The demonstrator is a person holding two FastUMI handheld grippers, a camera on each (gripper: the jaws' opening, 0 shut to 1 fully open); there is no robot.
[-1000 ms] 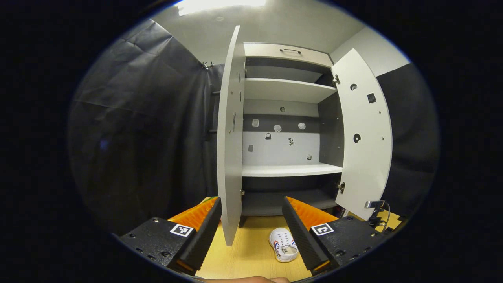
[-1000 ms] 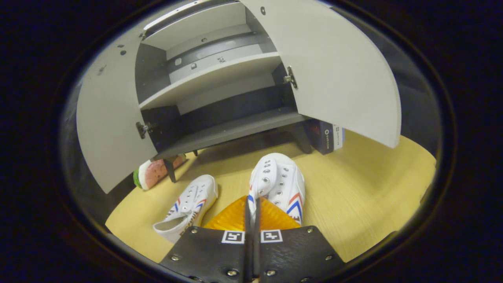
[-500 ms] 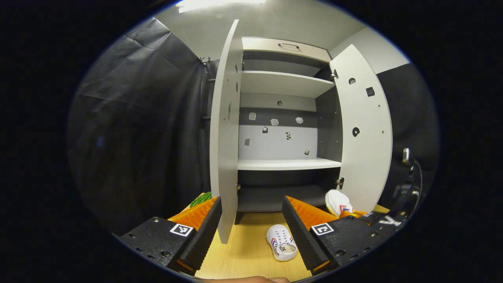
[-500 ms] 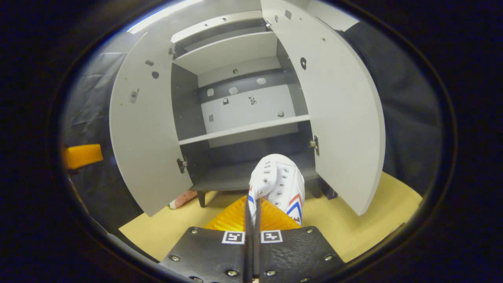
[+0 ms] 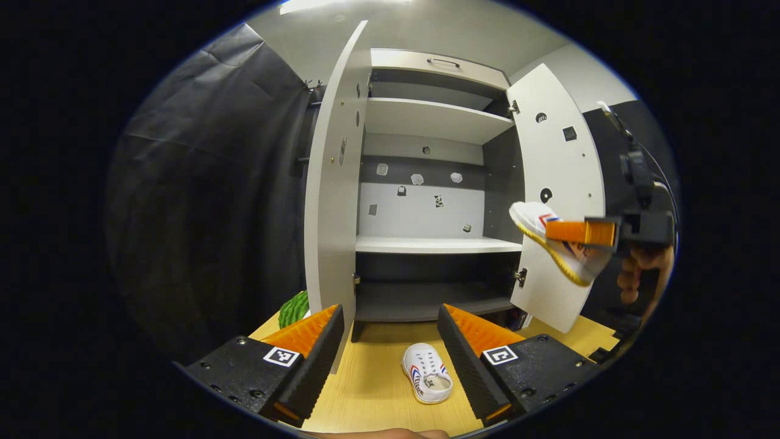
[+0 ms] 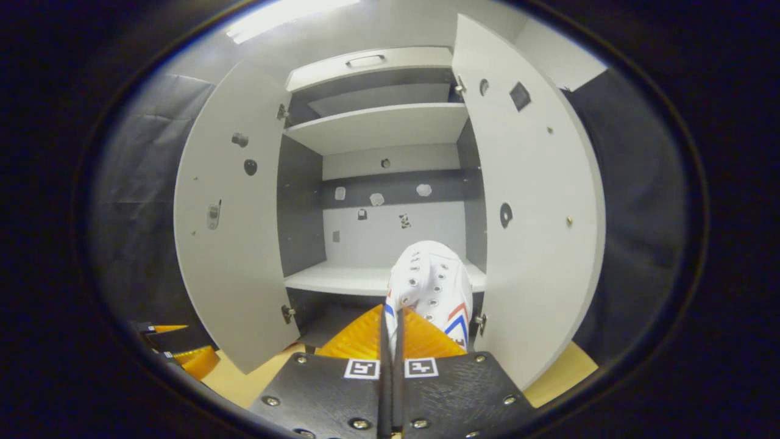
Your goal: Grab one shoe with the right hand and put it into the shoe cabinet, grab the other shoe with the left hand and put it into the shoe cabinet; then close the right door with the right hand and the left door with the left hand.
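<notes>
Your right tongs [image 6: 390, 332] are clenched on the collar of one white shoe [image 6: 431, 286], and their bodies hide its heel in the right gripper view. The shoe's long axis runs straight ahead along the tongs, toe toward the shoe cabinet [image 6: 378, 183], level with the front edge of the middle shelf [image 6: 341, 279]. In the left gripper view you see that same held shoe [image 5: 551, 235] off the floor in front of the right door [image 5: 557, 201], toe toward the cabinet opening and slightly raised, with your hand [image 5: 640, 274] partly cut off at the edge of the picture.

Your left tongs [image 5: 390, 347] are released, jaws wide apart and holding nothing. Between them, farther off, the other shoe [image 5: 426, 381] lies on the yellow wooden floor [image 5: 365, 390] in front of the cabinet, sole down, toe pointing toward the cabinet's bottom compartment; the right finger covers part of its side.

Both doors stand open. The left door [image 5: 332, 201] shows you nearly edge-on, rising just beyond your left finger. A green striped, watermelon-like object [image 5: 294, 310] sits low behind that door, mostly hidden. Small stickers on the cabinet's back panel are too small to make out.
</notes>
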